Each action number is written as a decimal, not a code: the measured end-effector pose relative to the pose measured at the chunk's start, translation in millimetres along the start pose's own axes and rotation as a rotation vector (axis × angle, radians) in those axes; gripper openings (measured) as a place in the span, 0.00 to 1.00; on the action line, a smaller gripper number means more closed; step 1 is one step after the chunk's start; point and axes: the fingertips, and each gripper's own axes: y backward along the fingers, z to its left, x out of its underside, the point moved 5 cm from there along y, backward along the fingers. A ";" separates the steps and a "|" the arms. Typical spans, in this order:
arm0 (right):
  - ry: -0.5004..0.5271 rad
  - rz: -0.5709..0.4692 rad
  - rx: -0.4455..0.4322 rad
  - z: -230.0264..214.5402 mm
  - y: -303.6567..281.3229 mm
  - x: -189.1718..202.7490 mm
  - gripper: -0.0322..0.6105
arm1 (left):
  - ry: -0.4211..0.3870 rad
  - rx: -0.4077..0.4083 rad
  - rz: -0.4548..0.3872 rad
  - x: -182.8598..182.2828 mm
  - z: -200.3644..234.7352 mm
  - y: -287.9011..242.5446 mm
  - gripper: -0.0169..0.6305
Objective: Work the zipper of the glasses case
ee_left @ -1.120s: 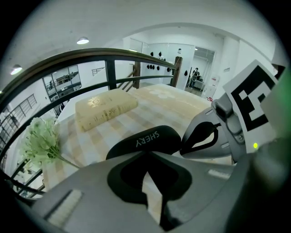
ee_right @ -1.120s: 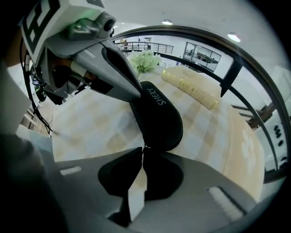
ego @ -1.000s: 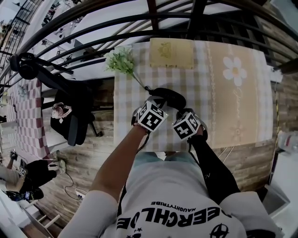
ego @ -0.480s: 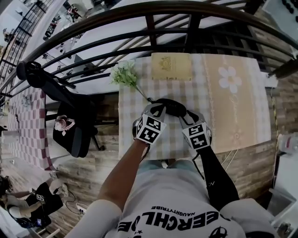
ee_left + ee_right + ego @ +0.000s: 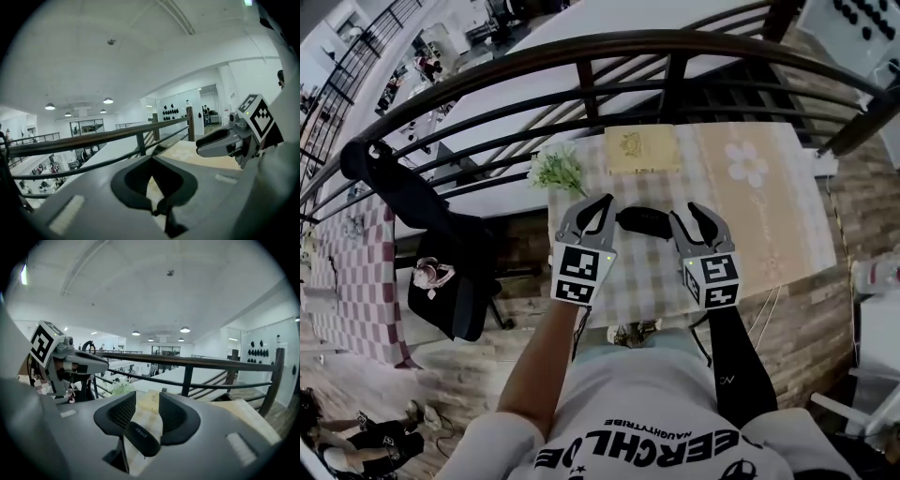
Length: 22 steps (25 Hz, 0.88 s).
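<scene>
the glasses case (image 5: 645, 222) lies flat on the checked table (image 5: 649, 272), its long axis running left to right, parallel to the near table edge, with one end toward each set of fingers. in the head view it sits between the fingers of the left gripper (image 5: 594, 202) and those of the right gripper (image 5: 686, 214), just ahead of the tips. in the right gripper view the glasses case (image 5: 140, 434) shows as a dark oblong in the lower part of the gap between the fingers, slanting from upper left to lower right; the pads do not press on it. the zipper cannot be made out. right gripper (image 5: 146, 411): fingers wide apart, having just been opening, holding nothing. left gripper (image 5: 152, 176): fingers apart in a narrower v, with only table cloth visible in the gap, holding nothing. both grippers are held side by side over the near part of the table, fingers pointing forward toward the railing (image 5: 609, 47) and angled slightly inward toward each other. each marker cube (image 5: 581, 275) faces up toward the head camera. the left forearm is bare; the right arm wears a dark sleeve (image 5: 733, 366). beyond the fingers lie a flower sprig (image 5: 560, 171) and a book (image 5: 642, 150).
</scene>
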 end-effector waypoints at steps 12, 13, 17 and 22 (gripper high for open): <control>0.094 -0.232 0.076 39.1 58.2 -72.5 0.34 | -0.040 -0.032 -0.240 -65.2 11.8 77.4 0.03; 0.090 -0.236 0.078 40.0 60.8 -73.9 0.34 | -0.043 -0.031 -0.248 -67.6 11.8 80.6 0.03; 0.081 -0.239 0.074 43.5 68.9 -73.9 0.32 | -0.049 -0.020 -0.263 -72.2 6.7 87.8 0.03; 0.082 -0.260 0.067 49.1 74.0 -74.1 0.10 | -0.050 -0.006 -0.280 -72.1 -1.1 92.3 0.03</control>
